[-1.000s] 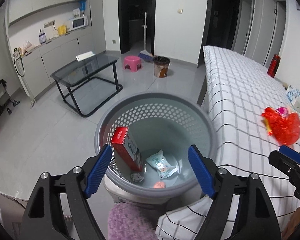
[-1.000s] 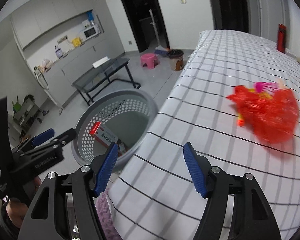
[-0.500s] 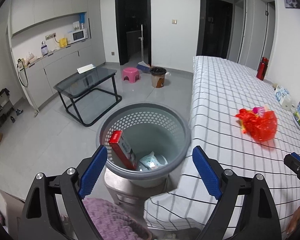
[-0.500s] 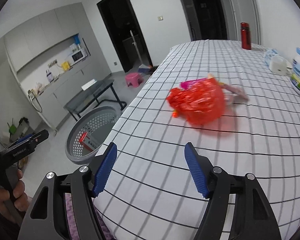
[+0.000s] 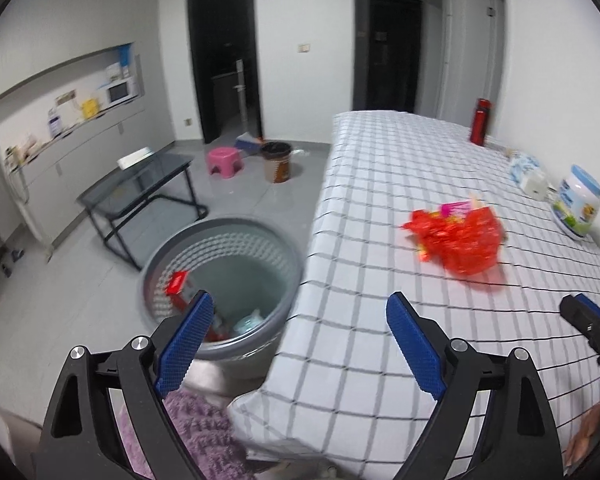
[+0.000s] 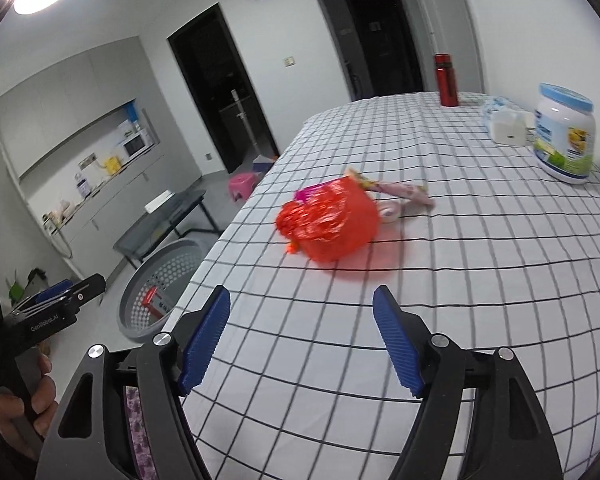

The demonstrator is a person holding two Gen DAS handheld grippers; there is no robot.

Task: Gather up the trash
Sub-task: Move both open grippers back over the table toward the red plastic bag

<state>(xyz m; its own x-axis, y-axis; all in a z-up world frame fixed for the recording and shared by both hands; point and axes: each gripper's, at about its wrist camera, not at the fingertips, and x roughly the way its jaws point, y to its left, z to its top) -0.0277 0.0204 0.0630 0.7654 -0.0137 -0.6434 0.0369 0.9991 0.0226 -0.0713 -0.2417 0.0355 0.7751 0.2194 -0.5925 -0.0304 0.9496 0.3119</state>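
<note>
Both tools empty, left tool [image 5: 296,344] wide, right tool [image 6: 302,336] opening; red bag [image 6: 330,222] at 12 o'clock looks light, crinkly, so I'd pinch its bunched top.

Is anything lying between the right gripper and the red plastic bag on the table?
Nothing visible: only bare checked tablecloth lies between the right gripper, its fingers opening and empty, and the red plastic bag.
</note>
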